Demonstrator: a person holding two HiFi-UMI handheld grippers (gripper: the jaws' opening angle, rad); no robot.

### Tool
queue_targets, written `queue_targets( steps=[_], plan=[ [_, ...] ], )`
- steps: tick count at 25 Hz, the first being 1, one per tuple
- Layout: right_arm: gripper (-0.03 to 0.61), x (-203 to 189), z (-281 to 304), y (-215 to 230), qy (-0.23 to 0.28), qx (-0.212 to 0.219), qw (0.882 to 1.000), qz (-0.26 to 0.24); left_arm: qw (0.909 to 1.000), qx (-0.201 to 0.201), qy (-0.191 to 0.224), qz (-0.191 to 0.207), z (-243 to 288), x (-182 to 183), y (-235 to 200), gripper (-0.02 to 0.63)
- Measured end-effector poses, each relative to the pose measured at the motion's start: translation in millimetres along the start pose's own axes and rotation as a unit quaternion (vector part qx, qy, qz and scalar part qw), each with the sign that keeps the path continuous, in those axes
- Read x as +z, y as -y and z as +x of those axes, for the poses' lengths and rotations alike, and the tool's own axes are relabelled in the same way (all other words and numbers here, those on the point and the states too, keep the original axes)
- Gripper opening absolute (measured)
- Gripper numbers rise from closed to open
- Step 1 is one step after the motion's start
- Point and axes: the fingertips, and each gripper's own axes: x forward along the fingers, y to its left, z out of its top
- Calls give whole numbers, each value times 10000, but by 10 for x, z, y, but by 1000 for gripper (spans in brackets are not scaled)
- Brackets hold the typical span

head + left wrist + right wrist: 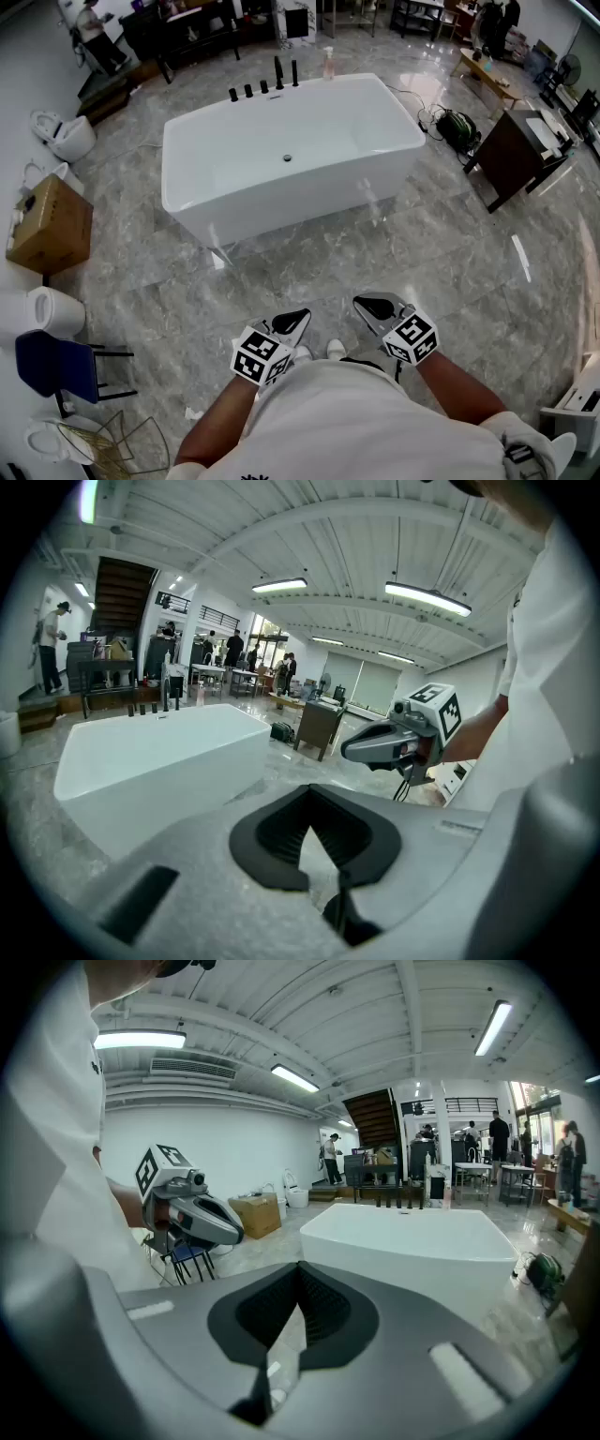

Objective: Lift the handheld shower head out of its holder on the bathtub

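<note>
Grey veined stone floor point(309, 258), polished and reflective, filled the head view. A white bathtub point(216, 187) stood on it, rectangular, glossy, with rounded corners, well apart from the person. A row of black fittings point(248, 91) ran along its far rim. The handheld shower head point(294, 73) was judged to be one of the two taller matte-black stems at the row's right end, seated upright; too small to tell which. A cardboard box point(52, 225) sat at far left. The left gripper point(298, 319) and right gripper point(367, 306) hung close to the body, side by side, both pointing toward the tub.

Left gripper view: the left gripper point(310, 803) had its ribbed black pads meeting at the tip, with nothing between them. The tub's smooth side wall point(141, 771) lay ahead, and the right gripper point(361, 748) was beside it.

Right gripper view: the right gripper point(297, 1283) was fully closed and empty. The tub point(412, 1241) was ahead, its fittings point(412, 1192) on the far edge.

Judgement: approach step, nothing reached yet. Next move calls for walking round to the far rim, opening one set of jaws and closing them on the slim stem for a straight upward pull. The smooth finish may slip.
</note>
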Motion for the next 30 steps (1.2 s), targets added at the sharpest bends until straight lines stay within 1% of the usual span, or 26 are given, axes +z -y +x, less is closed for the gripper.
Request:
queue_targets(
  steps=[7, 11, 12, 13, 15, 16, 18, 21, 26, 30],
  plan=[
    [11, 65, -171, 455, 89, -17, 10000, -35, 9999, 117, 6, -6, 312, 230, 54, 6],
    [14, 133, -258, 624, 411, 5, 9991, 40, 9998, 213, -39, 9, 400, 329, 92, 6],
    [57, 151, -266, 664, 505, 35, 9987, 83, 9997, 242, -56, 3, 421, 343, 90, 6],
    [167, 165, -269, 709, 585, 60, 9982, 113, 9996, 266, -77, -1, 449, 347, 86, 6],
    [239, 190, -297, 826, 728, 11, 9973, 101, 9995, 309, -121, 1, 517, 349, 91, 6],
    [291, 204, -322, 898, 807, -52, 9967, 101, 9994, 333, -133, 5, 552, 356, 97, 6],
    [353, 227, -357, 1051, 949, -193, 9952, 141, 9992, 393, -119, 14, 614, 389, 89, 6],
    [360, 229, -342, 1249, 1011, -350, 9941, 163, 9989, 457, -74, 0, 693, 444, 48, 6],
    [351, 226, -281, 1484, 914, -454, 9945, 219, 9990, 432, -85, -70, 835, 550, -61, 8],
    [339, 210, -106, 1636, 787, -506, 9952, 273, 9993, 342, -100, -76, 967, 634, -307, 6]
  ],
)
